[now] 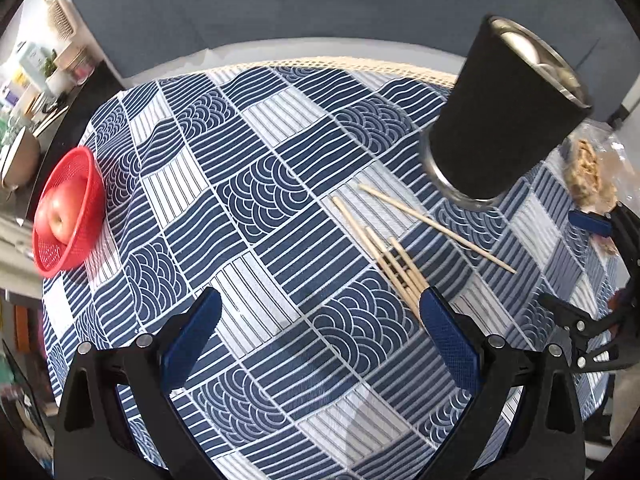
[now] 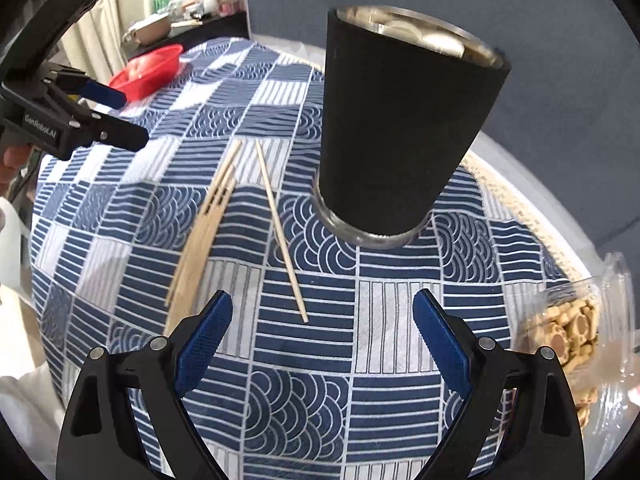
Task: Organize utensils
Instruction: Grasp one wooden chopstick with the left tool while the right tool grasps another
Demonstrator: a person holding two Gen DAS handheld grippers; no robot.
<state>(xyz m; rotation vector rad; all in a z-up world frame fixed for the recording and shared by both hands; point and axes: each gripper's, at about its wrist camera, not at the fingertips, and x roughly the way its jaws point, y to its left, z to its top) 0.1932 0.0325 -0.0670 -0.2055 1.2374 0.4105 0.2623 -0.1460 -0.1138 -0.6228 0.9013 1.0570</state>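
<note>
On the patterned tablecloth (image 2: 304, 360), chopsticks (image 2: 208, 216) lie beside the black cup (image 2: 400, 128); its white contents are hard to identify. Both the left gripper (image 1: 320, 320) and right gripper (image 2: 322, 320) are spread, empty. Only the left view shows the apple (image 1: 60, 212) clearly in the red basket (image 1: 86, 184).

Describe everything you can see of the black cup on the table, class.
The black cup is tall and tapered, wider at its mouth, wrapped in a matte black sleeve with shiny metal showing at rim and base. It stands upright on the blue patterned tablecloth, with pale rounded pieces inside. Loose wooden chopsticks lie beside it; neither gripper touches it.
</note>
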